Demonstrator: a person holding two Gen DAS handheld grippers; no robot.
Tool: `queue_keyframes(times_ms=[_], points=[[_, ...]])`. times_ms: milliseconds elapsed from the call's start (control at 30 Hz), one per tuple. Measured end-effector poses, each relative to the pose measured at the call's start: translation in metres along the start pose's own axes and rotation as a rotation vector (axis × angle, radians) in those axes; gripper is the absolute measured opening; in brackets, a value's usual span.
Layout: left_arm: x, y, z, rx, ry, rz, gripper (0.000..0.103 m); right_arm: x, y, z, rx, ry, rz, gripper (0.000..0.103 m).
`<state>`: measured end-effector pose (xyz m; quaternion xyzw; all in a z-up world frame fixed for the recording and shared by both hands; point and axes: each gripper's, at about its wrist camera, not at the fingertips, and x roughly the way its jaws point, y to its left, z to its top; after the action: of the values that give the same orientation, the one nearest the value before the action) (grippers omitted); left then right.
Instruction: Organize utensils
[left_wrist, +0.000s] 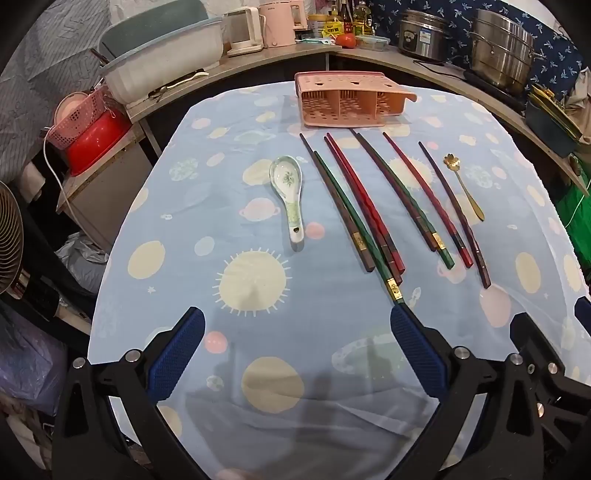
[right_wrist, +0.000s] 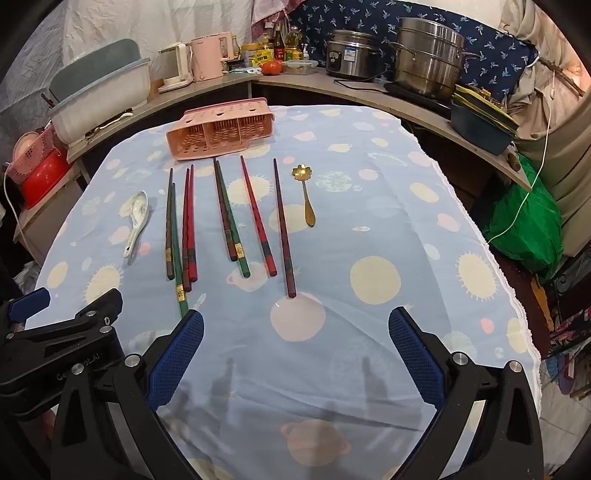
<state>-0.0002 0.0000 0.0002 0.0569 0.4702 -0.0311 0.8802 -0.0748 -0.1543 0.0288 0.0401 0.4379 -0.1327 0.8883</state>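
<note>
A pink utensil holder (left_wrist: 351, 99) lies on its side at the far end of the table, its three compartments open toward me; it also shows in the right wrist view (right_wrist: 221, 131). Several red, green and brown chopsticks (left_wrist: 369, 206) (right_wrist: 225, 218) lie in front of it. A white ceramic spoon (left_wrist: 288, 188) (right_wrist: 137, 218) lies to their left, a gold flower spoon (left_wrist: 463, 184) (right_wrist: 306, 195) to their right. My left gripper (left_wrist: 295, 354) is open and empty above the near cloth. My right gripper (right_wrist: 295, 354) is open and empty beside it.
The table carries a blue planet-print cloth (left_wrist: 258, 280). A curved counter behind holds a white basin (left_wrist: 162, 62), kettles (left_wrist: 245, 31), bottles, a rice cooker (right_wrist: 351, 55) and a steel steamer pot (right_wrist: 428, 55). A green bag (right_wrist: 528, 225) sits right of the table.
</note>
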Motion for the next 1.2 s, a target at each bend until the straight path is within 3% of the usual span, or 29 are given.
queue_keyframes(times_ms=[1200], points=[[0.0,-0.0005,0.0023,-0.005,0.002,-0.001,0.096,-0.0024,0.0002,0.0022,-0.006,-0.001,-0.001,0.097]])
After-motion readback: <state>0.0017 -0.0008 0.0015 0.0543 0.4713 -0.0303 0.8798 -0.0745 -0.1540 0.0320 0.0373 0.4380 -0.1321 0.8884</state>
